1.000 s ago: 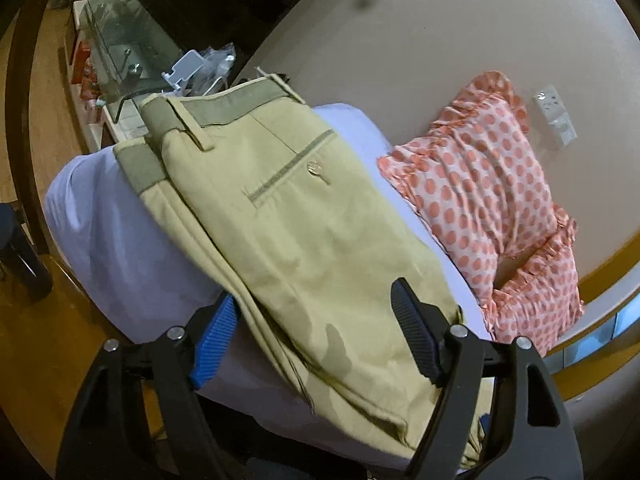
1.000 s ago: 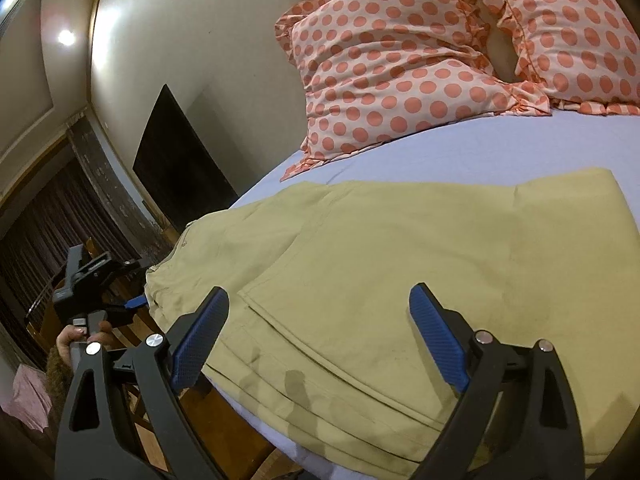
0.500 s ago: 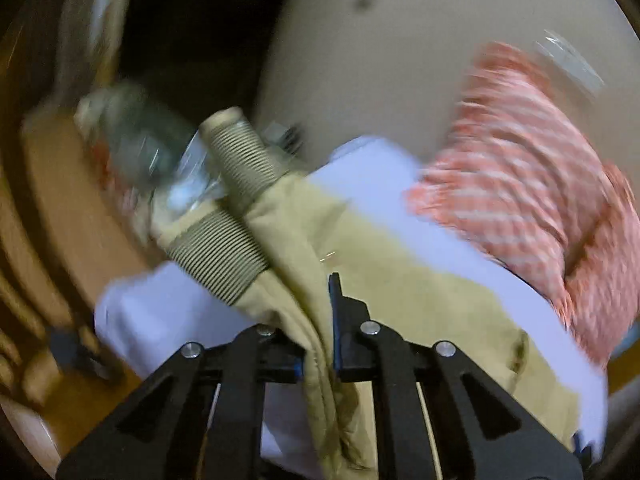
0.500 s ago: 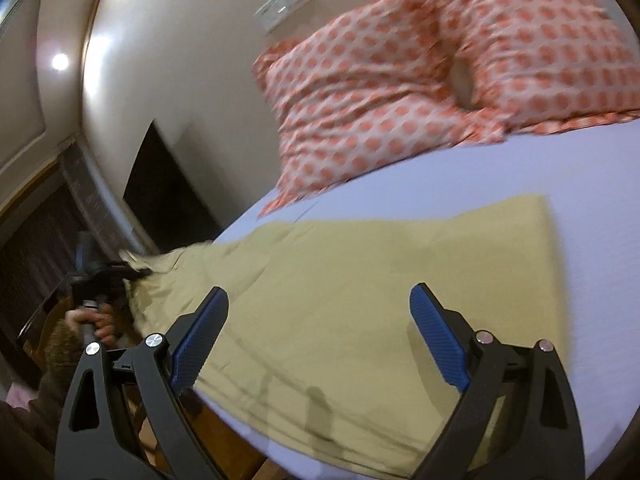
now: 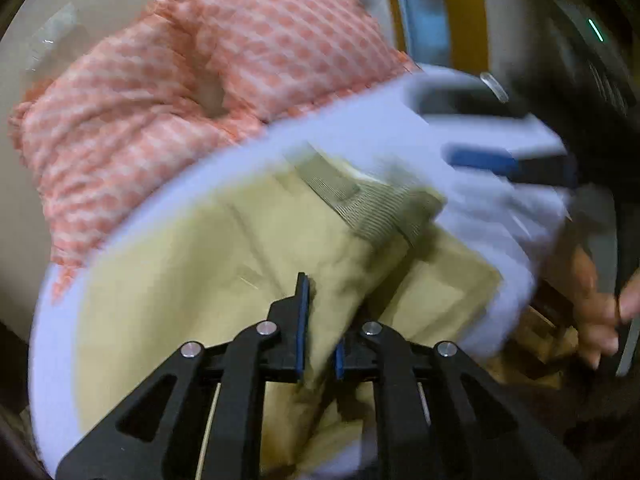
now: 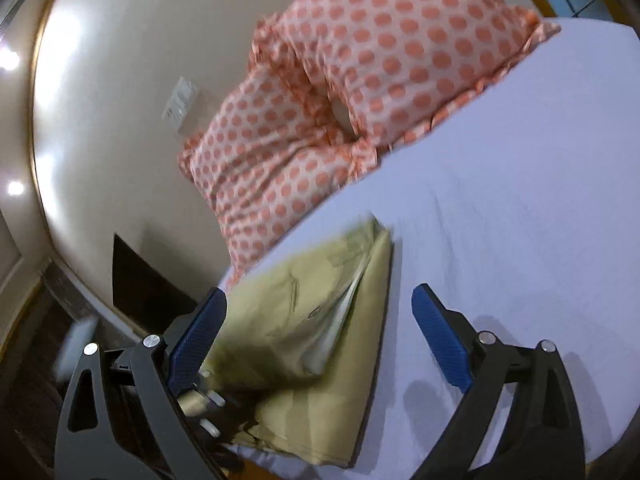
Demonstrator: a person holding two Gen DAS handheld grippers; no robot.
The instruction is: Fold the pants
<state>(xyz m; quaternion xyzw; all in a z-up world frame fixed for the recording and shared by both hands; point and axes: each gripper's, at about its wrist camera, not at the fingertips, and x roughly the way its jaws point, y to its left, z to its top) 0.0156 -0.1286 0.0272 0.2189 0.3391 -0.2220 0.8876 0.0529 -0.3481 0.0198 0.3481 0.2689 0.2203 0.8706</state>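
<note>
Nearest in the left wrist view, the left gripper [image 5: 318,344] is pinched tight on a bunched fold of the khaki pants [image 5: 192,280], whose ribbed waistband [image 5: 372,204] runs away toward the upper right of the frame. The pants lie doubled over on the lavender sheet [image 6: 500,200]. The right gripper [image 6: 316,344] hangs wide and empty, with the folded edge between its fingers. Beyond them, spotted pillows [image 6: 360,80] lean on the wall.
</note>
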